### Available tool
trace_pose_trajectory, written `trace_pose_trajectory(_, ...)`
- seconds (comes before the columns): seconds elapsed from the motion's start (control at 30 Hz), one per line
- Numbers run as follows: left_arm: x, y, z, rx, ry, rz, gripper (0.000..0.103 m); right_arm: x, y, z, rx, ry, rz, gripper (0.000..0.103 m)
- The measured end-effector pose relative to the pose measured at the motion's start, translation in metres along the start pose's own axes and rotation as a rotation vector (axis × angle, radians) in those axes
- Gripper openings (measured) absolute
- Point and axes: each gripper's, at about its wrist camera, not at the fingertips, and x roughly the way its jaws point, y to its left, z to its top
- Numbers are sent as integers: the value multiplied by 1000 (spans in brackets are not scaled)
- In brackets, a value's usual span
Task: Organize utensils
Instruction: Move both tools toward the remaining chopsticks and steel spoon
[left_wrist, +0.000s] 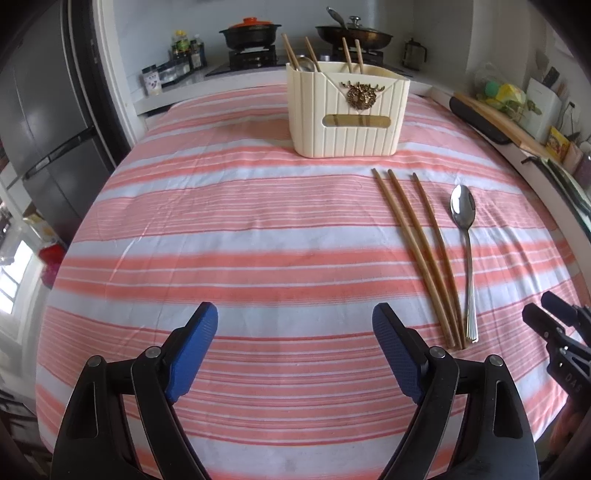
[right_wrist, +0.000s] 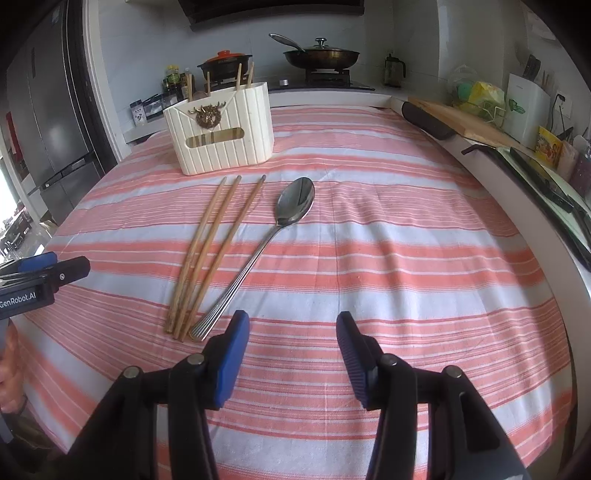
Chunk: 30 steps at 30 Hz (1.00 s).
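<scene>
Step in hand, as judged: pick up one of the loose utensils and stand it in the cream ribbed plastic utensil holder with the brass stag emblem (right_wrist: 221, 129), which sits at the far side of the surface covered by the pink-and-white striped cloth (right_wrist: 388, 258); several wooden chopsticks and what looks like a spoon handle already stand in it.

Loose items: three long brown wooden chopsticks (right_wrist: 207, 251) lie fanned just near of the holder, tips far, butt ends converging near; the polished steel spoon with a ribbed handle (right_wrist: 258, 254) lies just right of them, bowl far, handle end touching or nearly touching the chopstick butts; cannot tell which.

Right gripper (right_wrist: 291, 354): blue-padded jaws fairly wide apart, holding nothing, touching nothing; poised above the cloth just right of the spoon handle's near end.
Left gripper (left_wrist: 295, 354): jaws wide apart, empty, above bare cloth; utensils lie to its right, well apart from it.

Method note: the right gripper is the nearer tool; probably take the spoon first, since it is outermost; approach the handle a little far of its end, where it stands clear of the chopsticks; set the jaws across the handle, narrowed beforehand so the neighbouring stick is not swept in; press lightly into the cloth, as the handle is thin and slick; risk of slipping or rotating when lifted; lower it handle-down into a free compartment.
</scene>
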Motion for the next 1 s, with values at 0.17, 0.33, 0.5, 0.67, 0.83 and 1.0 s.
trace_pose_trajectory(0.17, -1, 2, 1, -4, -7, 16, 87, 1, 7, 3, -10, 2, 5, 50)
trace_pose_trajectory(0.33, -4, 3, 2, -1, -23, 30, 87, 2, 11, 5, -19, 5, 5, 50)
trace_pose_trajectory(0.5, -5, 4, 3, 6, -33, 47, 87, 7, 13, 14, -24, 8, -11, 50)
trace_pose_trajectory(0.67, 0, 11, 5, -17, -22, 33, 91, 14, 18, 24, -28, 8, -2, 50)
trace_pose_trajectory(0.83, 16, 14, 20, -49, 24, -50, 91, 24, 17, 41, -16, -5, -8, 50)
trace_pose_trajectory(1.0, 37, -10, 48, -24, 47, -146, 91, 46, 18, 53, 26, 24, 14, 50)
